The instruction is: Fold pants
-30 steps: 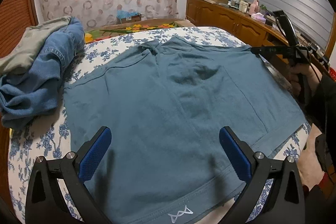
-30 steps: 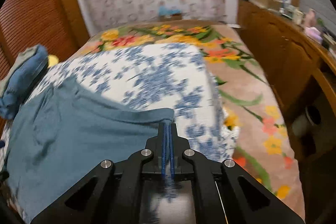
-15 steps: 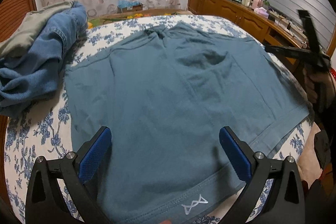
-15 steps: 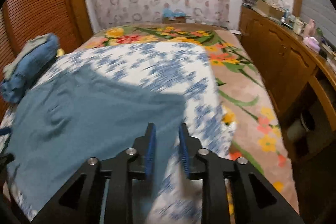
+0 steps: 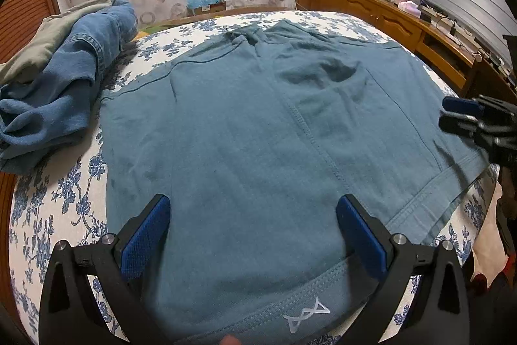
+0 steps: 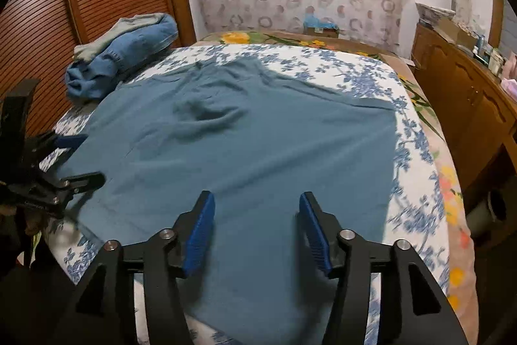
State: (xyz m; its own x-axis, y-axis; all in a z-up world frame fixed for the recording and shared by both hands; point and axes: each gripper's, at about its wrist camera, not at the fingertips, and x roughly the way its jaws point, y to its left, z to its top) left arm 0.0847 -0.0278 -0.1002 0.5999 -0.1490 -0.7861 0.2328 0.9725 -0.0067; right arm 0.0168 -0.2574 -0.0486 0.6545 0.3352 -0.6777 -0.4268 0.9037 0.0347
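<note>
From the left wrist view, the teal pants (image 5: pixel 258 125) lay spread flat on the flowered bed (image 5: pixel 58 199), with no fold in them yet. The left gripper (image 5: pixel 252 231) hung over the waistband, its blue pads spread wide and pinching nothing. A heap of other clothes (image 5: pixel 64 70) sat off to the side.

From the right wrist view, the right gripper (image 6: pixel 255 231) had just been opening, with nothing between its jaws. All the folding was still left to do.
</note>
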